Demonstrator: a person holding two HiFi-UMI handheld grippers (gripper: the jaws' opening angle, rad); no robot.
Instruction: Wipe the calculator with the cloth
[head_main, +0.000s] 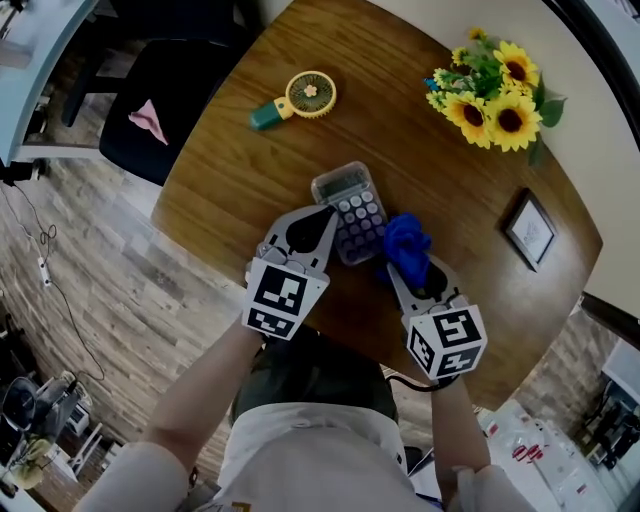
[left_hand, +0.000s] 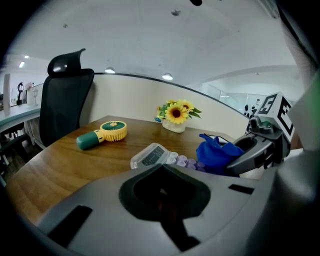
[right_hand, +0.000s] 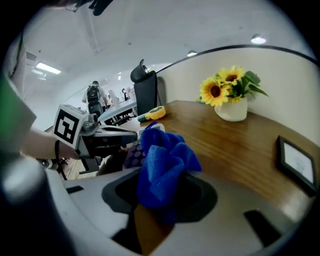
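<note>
two grippers flank the calculator (head_main: 350, 212), whose long axis runs away from the person, display at the far end. the left gripper (head_main: 322, 218), jaws together on nothing, rests at its left edge. the right gripper (head_main: 408, 268) pinches the blue cloth (head_main: 407, 243) just beside the right edge, so the wipe likely goes leftward over the keys. the fan (head_main: 300, 98), sunflowers (head_main: 495, 88) and picture frame (head_main: 528, 228) lie well apart, so nothing blocks the way.

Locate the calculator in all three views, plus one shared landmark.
Head view: calculator just above mid-frame, left of the cloth.
Left gripper view: mid-frame, left of the cloth.
Right gripper view: left of centre, mostly hidden behind the cloth.
Shared landmark: sunflowers, visible in all three views.
</note>
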